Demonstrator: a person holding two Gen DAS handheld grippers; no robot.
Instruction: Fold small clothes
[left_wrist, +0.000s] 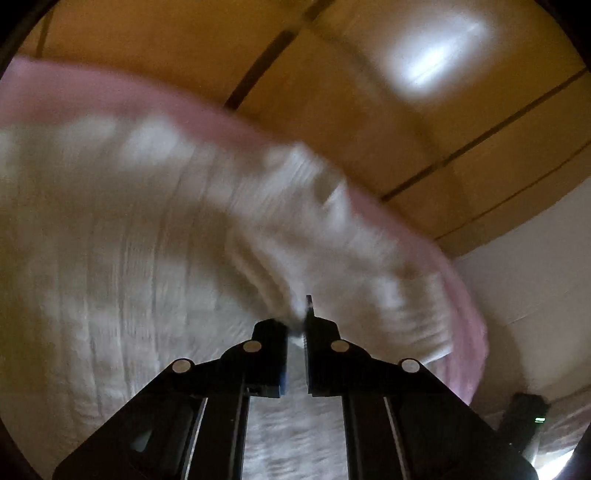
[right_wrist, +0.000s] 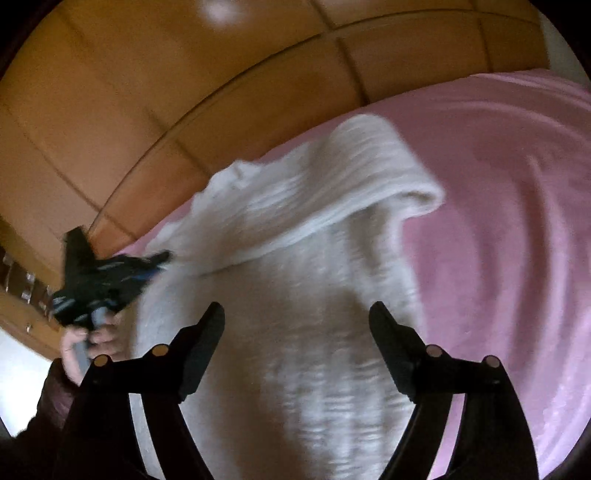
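Observation:
A white ribbed knit garment (right_wrist: 295, 236) lies on a pink blanket (right_wrist: 498, 221), with one part folded over on top at the far side. In the left wrist view the same white garment (left_wrist: 147, 258) fills the frame, blurred. My left gripper (left_wrist: 300, 325) is shut, and a fold of the white cloth is pinched between its pads. The right wrist view shows that left gripper (right_wrist: 162, 256) at the garment's left edge, held by a person's hand (right_wrist: 85, 339). My right gripper (right_wrist: 295, 314) hangs open above the middle of the garment with only cloth below it.
Orange-brown wooden panels (right_wrist: 147, 92) with dark seams rise behind the blanket. A white wall (left_wrist: 535, 277) shows at the right of the left wrist view. A dark device with a small green light (left_wrist: 524, 413) sits at that view's lower right edge.

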